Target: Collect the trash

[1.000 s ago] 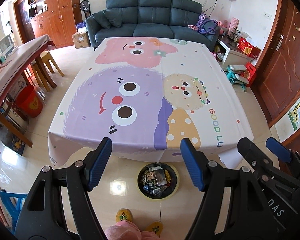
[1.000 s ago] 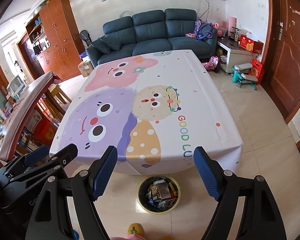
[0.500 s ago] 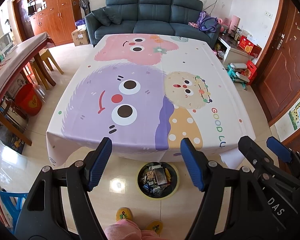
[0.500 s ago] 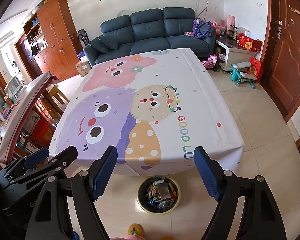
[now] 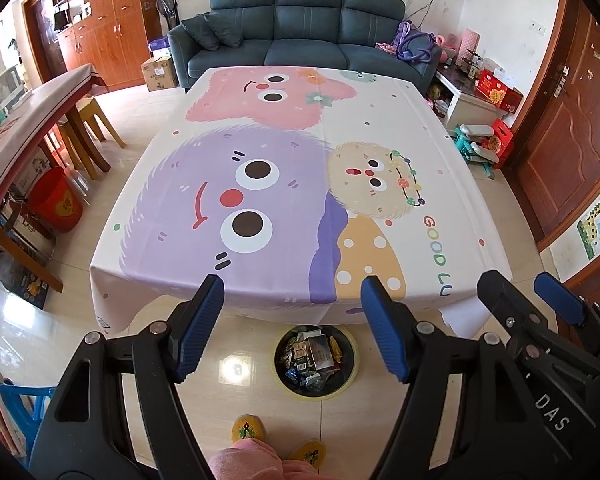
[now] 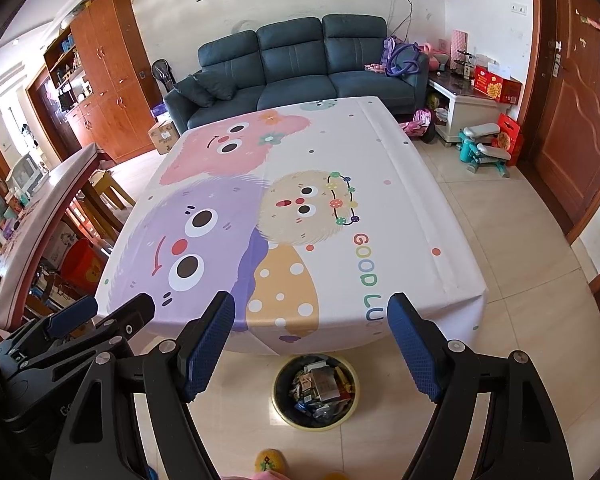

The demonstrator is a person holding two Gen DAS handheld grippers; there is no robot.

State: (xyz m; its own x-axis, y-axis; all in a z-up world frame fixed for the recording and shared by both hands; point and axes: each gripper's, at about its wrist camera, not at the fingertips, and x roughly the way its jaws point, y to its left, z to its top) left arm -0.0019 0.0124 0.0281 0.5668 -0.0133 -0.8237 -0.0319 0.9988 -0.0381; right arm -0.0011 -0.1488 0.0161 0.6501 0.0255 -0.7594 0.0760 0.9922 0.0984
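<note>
Bin point(image 5: 354, 364) holds wrappers point(image 5: 312, 356).

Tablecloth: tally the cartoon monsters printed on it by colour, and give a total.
On the tablecloth:
Pink monster: 1
Purple monster: 1
Beige monster: 1
Green monster, only partly showing at the far edge: 1
Total: 4
</note>
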